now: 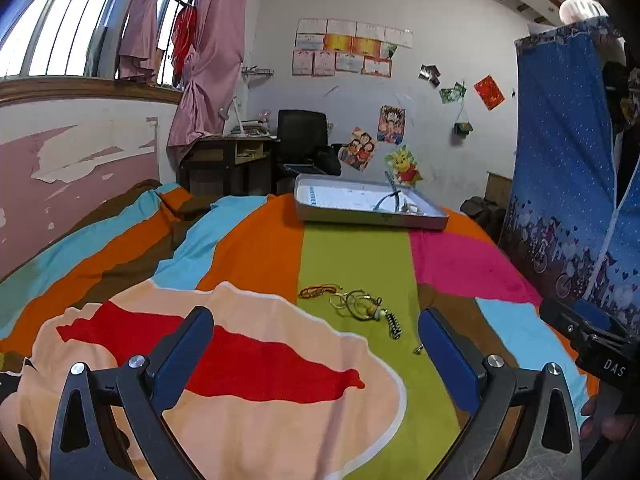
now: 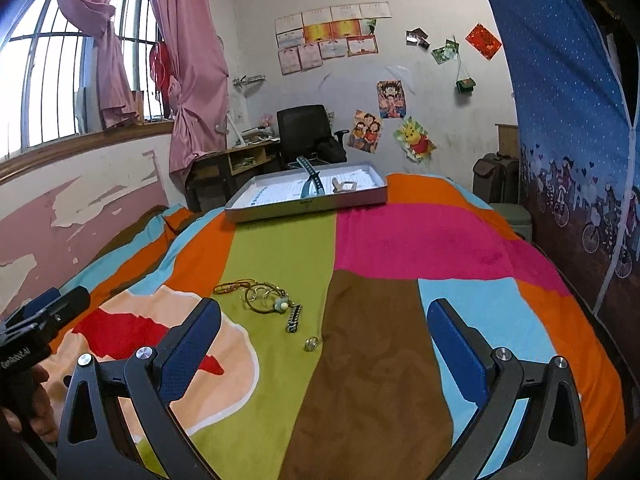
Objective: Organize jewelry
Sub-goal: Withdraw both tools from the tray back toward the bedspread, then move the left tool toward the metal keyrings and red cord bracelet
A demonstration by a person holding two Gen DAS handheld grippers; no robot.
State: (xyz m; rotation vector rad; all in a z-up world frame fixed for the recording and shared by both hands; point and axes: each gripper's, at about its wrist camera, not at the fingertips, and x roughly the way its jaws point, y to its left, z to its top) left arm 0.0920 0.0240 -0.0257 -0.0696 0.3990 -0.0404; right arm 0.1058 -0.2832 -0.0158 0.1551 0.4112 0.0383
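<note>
A small pile of jewelry lies on the green stripe of the bedspread: a red-gold cord bracelet (image 1: pixel 318 290) (image 2: pixel 234 286), gold rings and bangles (image 1: pixel 354 304) (image 2: pixel 262 298), a black-and-white beaded piece (image 1: pixel 394 326) (image 2: pixel 294 320) and a small silver ring (image 1: pixel 418 349) (image 2: pixel 310 344). A shallow grey tray (image 1: pixel 372 218) (image 2: pixel 304 205) sits farther back on the bed and holds a blue strap (image 2: pixel 310 178) and a small pale item. My left gripper (image 1: pixel 316 344) and right gripper (image 2: pixel 324 336) are both open and empty, hovering just short of the pile.
The bed has a bright striped cover (image 1: pixel 352 256). A blue patterned curtain (image 2: pixel 568 120) hangs at the right. A desk and black chair (image 2: pixel 304 132) stand behind the bed, a window with pink curtains (image 2: pixel 188 60) at the left. Each gripper's body shows at the other view's edge.
</note>
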